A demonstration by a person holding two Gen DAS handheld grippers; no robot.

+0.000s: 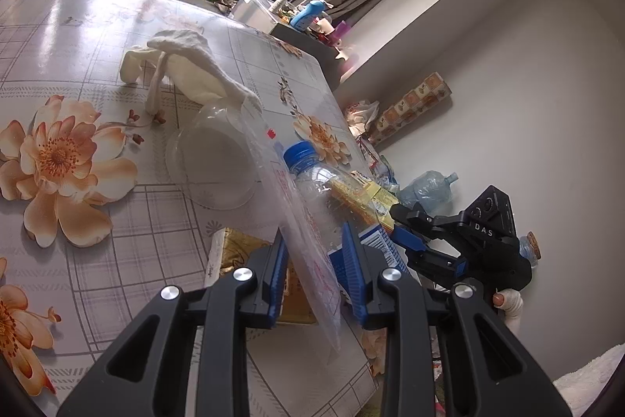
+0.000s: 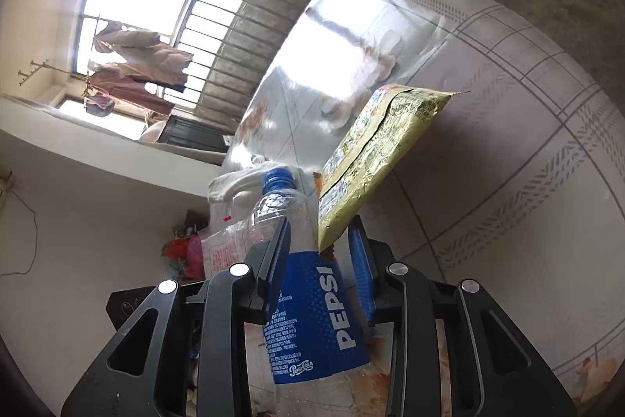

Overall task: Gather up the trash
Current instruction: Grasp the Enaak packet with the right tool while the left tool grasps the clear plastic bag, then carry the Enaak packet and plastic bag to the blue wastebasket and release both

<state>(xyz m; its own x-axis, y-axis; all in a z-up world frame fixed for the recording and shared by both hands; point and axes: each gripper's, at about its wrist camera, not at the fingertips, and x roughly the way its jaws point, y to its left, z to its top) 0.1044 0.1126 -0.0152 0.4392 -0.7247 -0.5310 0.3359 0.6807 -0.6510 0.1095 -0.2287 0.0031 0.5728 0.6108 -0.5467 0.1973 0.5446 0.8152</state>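
My left gripper (image 1: 314, 256) is shut on a clear plastic bag (image 1: 273, 159) with red print, which stands up off the flowered table (image 1: 97, 260). Just right of the bag, my right gripper (image 1: 404, 225) holds a Pepsi bottle (image 1: 312, 178) with a blue cap, together with a yellow-green snack packet (image 1: 363, 194). In the right wrist view the gripper (image 2: 318, 249) is shut on the blue-labelled bottle (image 2: 312, 307). The packet's (image 2: 375, 159) lower end is tucked against the right finger. The bag (image 2: 222, 253) shows to the left of the bottle.
A clear plastic lid (image 1: 213, 167) and a white cloth (image 1: 187, 65) lie on the table beyond the bag. A gold wrapper (image 1: 238, 249) sits under my left fingers. The table edge runs close on the right, with a large water jug (image 1: 425, 190) and clutter on the floor.
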